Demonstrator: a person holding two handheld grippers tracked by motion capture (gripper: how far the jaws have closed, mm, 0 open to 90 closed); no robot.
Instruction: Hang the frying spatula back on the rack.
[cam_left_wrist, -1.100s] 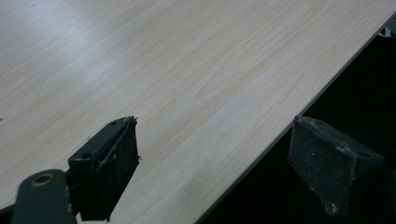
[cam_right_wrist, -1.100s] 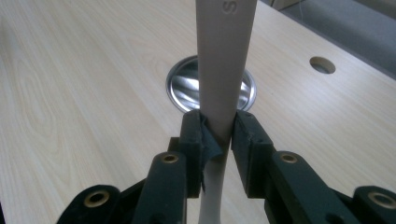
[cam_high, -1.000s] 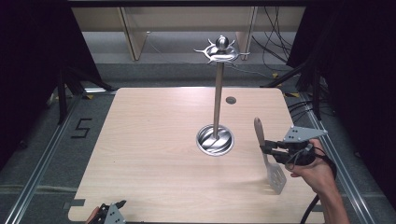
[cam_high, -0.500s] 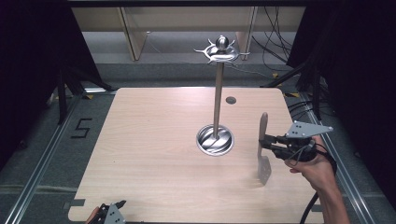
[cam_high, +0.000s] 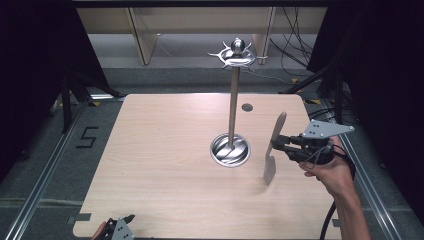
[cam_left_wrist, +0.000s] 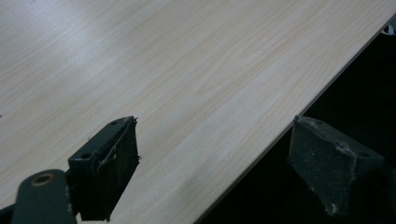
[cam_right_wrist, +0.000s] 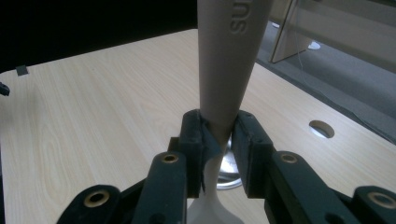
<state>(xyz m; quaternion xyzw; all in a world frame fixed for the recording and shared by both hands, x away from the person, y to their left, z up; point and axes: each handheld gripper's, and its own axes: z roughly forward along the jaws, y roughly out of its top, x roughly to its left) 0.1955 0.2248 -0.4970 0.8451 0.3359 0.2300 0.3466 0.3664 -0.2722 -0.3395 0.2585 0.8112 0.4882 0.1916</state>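
A spatula (cam_high: 272, 152) is held by the right gripper (cam_high: 278, 144) over the right part of the table (cam_high: 165, 165). In the high view the spatula is seen almost upright, slightly tilted, with its handle up and its flat blade down; the blade is blurred, and whether it touches the table cannot be told. The jaws are closed on the narrow neck of the spatula, between handle and blade. The gripper is held by a hand (cam_high: 334, 172) that enters from the lower right, and a grey plate (cam_high: 326, 130) is carried on top of the gripper.

In the right gripper view the beige handle (cam_right_wrist: 229, 56) is seen rising between the two black jaws of the right gripper (cam_right_wrist: 218, 140), which are pressed against it on both sides. Raised letters are seen on the handle, only partly readable. The white blade end is seen below the jaws.

A metal stand (cam_high: 232, 100) is placed near the middle of the table, just to the left of the spatula and apart from it. It is made of a round base (cam_high: 230, 149), a thin upright pole and a ring of hooks with a ball on top. A round hole (cam_high: 247, 107) is seen in the table behind the spatula.

The left gripper (cam_high: 116, 229) is seen at the near edge of the table, lower left in the high view. In the left gripper view its jaws of the left gripper (cam_left_wrist: 215, 168) are spread wide with nothing between them, one over the table and one beyond its edge
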